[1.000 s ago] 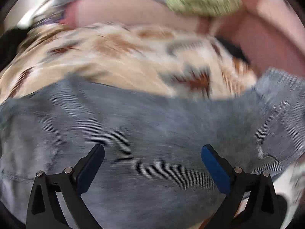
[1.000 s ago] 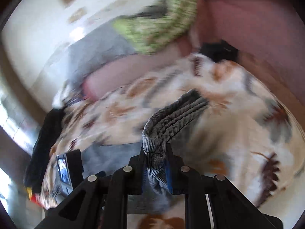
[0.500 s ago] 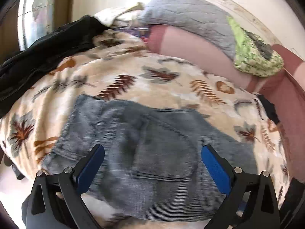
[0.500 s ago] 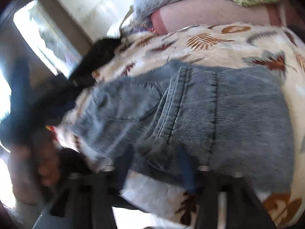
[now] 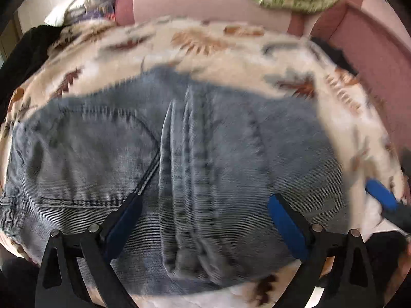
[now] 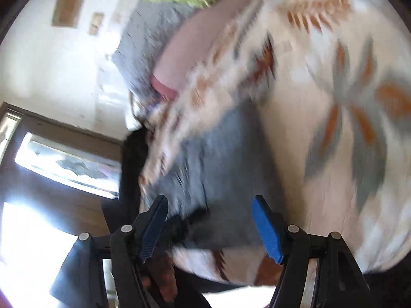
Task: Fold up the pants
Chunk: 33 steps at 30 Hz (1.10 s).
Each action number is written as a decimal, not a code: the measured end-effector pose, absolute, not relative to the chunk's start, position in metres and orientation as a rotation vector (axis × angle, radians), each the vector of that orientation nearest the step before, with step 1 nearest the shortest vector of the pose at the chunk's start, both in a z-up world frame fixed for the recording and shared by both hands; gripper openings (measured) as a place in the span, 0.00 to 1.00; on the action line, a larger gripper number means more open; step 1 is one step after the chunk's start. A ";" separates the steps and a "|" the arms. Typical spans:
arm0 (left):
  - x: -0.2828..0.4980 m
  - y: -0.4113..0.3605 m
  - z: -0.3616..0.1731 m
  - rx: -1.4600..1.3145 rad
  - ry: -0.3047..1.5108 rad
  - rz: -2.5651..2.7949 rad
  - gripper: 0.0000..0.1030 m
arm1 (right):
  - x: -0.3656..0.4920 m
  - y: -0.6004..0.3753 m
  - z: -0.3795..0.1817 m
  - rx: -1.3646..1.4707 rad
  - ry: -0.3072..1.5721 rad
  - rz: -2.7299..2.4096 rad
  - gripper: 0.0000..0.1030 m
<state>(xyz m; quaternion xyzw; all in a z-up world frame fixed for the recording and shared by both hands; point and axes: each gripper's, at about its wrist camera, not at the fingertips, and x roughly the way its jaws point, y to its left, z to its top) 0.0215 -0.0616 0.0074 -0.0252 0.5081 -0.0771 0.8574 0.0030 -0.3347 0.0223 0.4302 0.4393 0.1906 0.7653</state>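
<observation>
Fingers wide and empty on both the left gripper [image 5: 203, 215] and right gripper [image 6: 209, 220], poised over the folded grey pants [image 5: 179, 169] lying mid-frame on the leaf-print bed [image 5: 231, 51], seemingly ready for another fold.

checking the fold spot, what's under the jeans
The jeans lie on a leaf-patterned blanket, which shows all around them. Whatever is directly beneath the denim is covered.
</observation>
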 end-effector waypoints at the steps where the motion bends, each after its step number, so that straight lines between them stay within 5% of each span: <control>1: 0.019 -0.062 0.020 -0.060 1.016 -0.172 0.95 | 0.014 -0.340 0.024 0.924 0.954 0.392 0.69; 6: 0.024 -0.073 0.030 -0.011 0.959 -0.204 0.95 | 0.086 -0.337 0.004 0.887 1.066 0.406 0.69; 7: 0.026 -0.075 0.019 0.000 0.991 -0.199 0.95 | 0.093 -0.333 0.000 0.874 1.077 0.403 0.65; 11: 0.027 -0.070 -0.024 0.033 1.057 -0.154 0.97 | 0.121 -0.310 -0.029 0.745 1.206 0.330 0.21; 16: 0.026 -0.073 -0.025 0.057 1.049 -0.153 0.98 | 0.122 -0.301 -0.010 0.582 1.142 0.255 0.11; 26: 0.011 -0.059 0.001 -0.029 0.986 -0.165 0.97 | 0.048 -0.305 0.037 0.716 1.041 0.376 0.22; 30: 0.003 -0.050 0.012 -0.025 0.941 -0.159 0.97 | 0.027 -0.299 -0.026 0.749 1.266 0.339 0.29; 33: 0.009 -0.053 -0.015 0.077 1.044 -0.129 0.97 | 0.018 -0.311 -0.009 0.790 1.193 0.334 0.27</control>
